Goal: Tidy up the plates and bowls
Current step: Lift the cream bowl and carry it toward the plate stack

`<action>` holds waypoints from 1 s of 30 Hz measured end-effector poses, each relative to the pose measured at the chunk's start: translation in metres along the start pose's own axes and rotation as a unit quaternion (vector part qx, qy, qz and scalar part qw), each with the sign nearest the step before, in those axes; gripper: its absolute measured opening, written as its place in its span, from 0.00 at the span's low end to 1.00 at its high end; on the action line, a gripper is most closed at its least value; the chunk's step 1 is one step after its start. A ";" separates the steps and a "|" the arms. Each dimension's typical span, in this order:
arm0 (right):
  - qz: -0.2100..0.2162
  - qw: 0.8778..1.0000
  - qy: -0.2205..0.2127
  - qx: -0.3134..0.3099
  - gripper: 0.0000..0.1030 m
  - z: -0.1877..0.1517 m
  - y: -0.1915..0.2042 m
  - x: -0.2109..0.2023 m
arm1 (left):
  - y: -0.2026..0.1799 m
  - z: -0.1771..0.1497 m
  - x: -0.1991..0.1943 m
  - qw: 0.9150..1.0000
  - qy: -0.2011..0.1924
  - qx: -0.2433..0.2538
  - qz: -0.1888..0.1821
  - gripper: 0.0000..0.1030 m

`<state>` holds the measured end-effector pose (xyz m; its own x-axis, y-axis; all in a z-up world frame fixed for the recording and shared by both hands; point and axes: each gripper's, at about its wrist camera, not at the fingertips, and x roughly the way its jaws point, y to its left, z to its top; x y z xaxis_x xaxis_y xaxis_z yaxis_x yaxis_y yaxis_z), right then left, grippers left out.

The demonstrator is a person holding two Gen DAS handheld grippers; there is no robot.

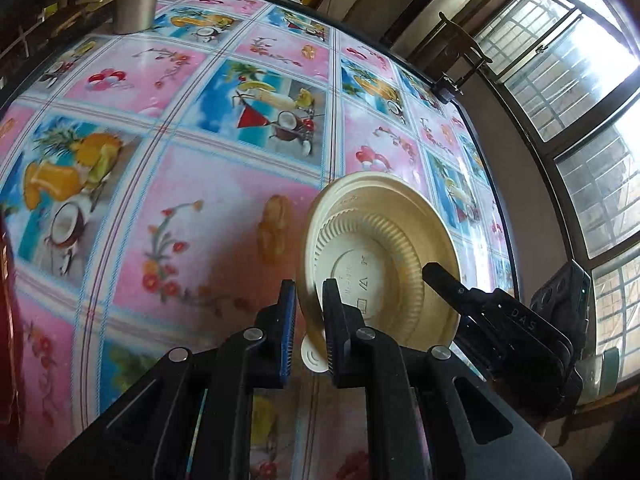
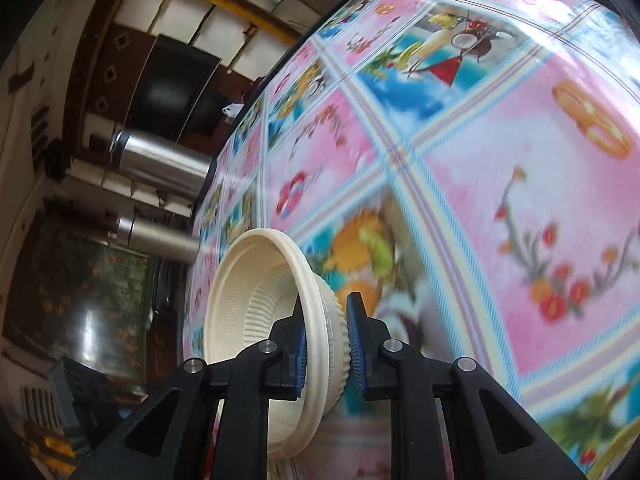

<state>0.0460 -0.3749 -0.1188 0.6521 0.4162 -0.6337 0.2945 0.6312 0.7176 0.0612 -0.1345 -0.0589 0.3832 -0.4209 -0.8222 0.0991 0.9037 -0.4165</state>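
left gripper (image 1: 310, 322) pinching ribbed cream plate (image 1: 380, 264) rim, right gripper (image 2: 326, 344) clamping fluted cream bowl (image 2: 276, 320)

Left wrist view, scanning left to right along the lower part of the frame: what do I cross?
Red object at the edge → left gripper, its fingers closed on the bowl's rim → cream bowl → right gripper's finger reaching in → barred window.

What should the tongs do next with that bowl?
Probably lower it gently onto the tablecloth. Both the left tongs and the right tongs pinch the cream bowl's rim, and it hangs tipped on its side above the table.
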 end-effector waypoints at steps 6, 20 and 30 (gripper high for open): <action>0.000 1.000 0.008 -0.030 0.13 -0.050 0.012 -0.016 | 0.016 -0.041 -0.036 1.000 -0.006 0.016 0.009 0.11; -0.002 0.996 0.049 -0.072 0.13 -0.126 0.026 -0.041 | 0.052 -0.106 -0.082 0.999 -0.017 0.024 0.014 0.11; -0.016 0.994 0.058 -0.087 0.13 -0.140 0.035 -0.037 | 0.053 -0.122 -0.091 0.997 -0.043 0.053 0.034 0.12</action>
<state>-0.0658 -0.2764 -0.1109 0.5567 0.4602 -0.6916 0.1812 0.7452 0.6417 -0.0807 -0.0577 -0.0531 0.4700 -0.3544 -0.8084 0.1648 0.9350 -0.3141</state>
